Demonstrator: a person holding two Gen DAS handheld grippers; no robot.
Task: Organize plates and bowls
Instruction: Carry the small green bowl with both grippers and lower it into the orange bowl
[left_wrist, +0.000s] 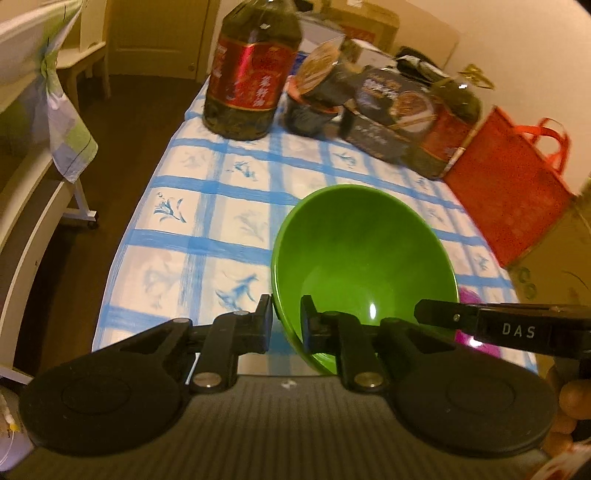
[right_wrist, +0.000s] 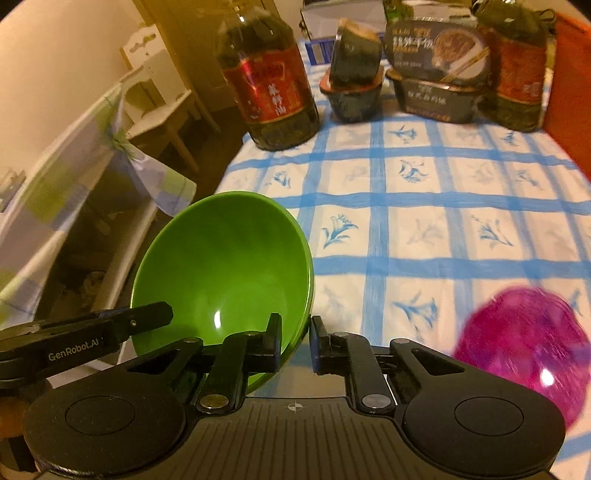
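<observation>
A green bowl (left_wrist: 364, 258) is held tilted above the blue-checked tablecloth (left_wrist: 207, 206). My left gripper (left_wrist: 286, 323) is shut on its left rim, one finger outside and one inside. My right gripper (right_wrist: 295, 345) is shut on the opposite rim of the same green bowl (right_wrist: 221, 266). Each gripper's finger shows in the other's view, the right one (left_wrist: 443, 314) and the left one (right_wrist: 147, 317). A magenta bowl (right_wrist: 524, 350), blurred, lies on the cloth to the right, and a sliver of it (left_wrist: 467, 334) shows behind the green bowl.
At the table's far end stand a large oil bottle (left_wrist: 253, 70), stacked noodle cups (left_wrist: 317, 99), a boxed meal (left_wrist: 399, 110) and a second bottle (right_wrist: 517, 66). A red bag (left_wrist: 513, 181) is at the right edge. A cloth-draped rack (right_wrist: 74, 206) stands left of the table.
</observation>
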